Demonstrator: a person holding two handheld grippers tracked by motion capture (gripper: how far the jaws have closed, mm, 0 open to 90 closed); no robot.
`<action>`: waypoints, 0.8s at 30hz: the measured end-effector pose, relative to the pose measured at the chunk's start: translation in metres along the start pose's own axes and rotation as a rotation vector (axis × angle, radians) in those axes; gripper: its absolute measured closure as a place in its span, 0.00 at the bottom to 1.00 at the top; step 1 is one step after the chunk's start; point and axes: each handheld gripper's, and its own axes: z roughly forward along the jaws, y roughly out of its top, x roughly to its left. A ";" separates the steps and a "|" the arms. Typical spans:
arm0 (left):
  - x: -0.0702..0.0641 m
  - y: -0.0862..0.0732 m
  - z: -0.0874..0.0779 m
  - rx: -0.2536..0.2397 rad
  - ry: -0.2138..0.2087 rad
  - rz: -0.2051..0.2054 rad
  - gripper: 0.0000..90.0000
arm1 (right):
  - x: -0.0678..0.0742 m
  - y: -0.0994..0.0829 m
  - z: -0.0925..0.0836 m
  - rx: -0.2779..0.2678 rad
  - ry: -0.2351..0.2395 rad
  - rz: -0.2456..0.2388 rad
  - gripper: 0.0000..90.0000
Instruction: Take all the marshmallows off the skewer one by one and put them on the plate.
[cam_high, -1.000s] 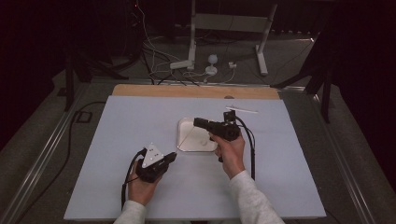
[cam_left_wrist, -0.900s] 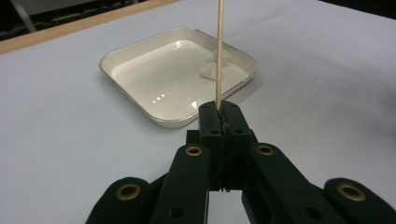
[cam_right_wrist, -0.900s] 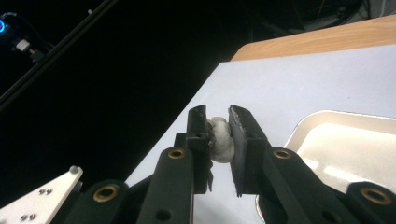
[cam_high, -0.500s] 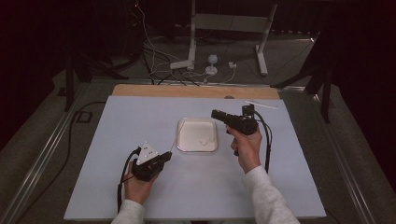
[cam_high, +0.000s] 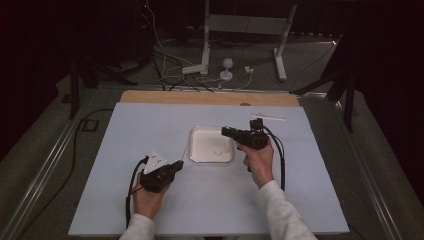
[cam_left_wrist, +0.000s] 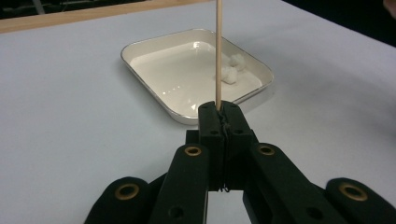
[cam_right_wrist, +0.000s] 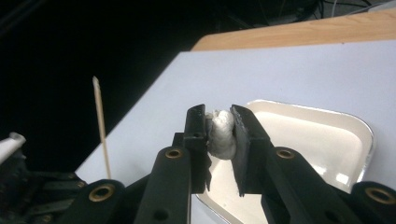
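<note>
Right gripper view — white lump (cam_right_wrist: 221, 134) pinched between the jaws.

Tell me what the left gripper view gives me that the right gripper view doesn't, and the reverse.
Left gripper view: the left gripper shut on the wooden skewer, and two small white pieces lying in the tray. Right gripper view: the right gripper shut on a white piece, and the skewer's pointed tip. Both show the white tray on the pale table, the skewer, and the wooden strip at the table's far edge.
</note>
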 end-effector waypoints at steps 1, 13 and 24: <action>0.001 0.000 0.000 0.001 0.004 -0.004 1.00 | 0.000 -0.001 0.001 0.007 -0.002 -0.002 0.86; 0.002 0.007 -0.001 -0.012 0.002 -0.026 1.00 | -0.006 -0.016 0.012 0.070 -0.047 -0.028 0.85; 0.004 0.006 -0.006 -0.027 0.002 -0.032 1.00 | -0.013 -0.025 0.019 0.129 -0.117 -0.061 0.84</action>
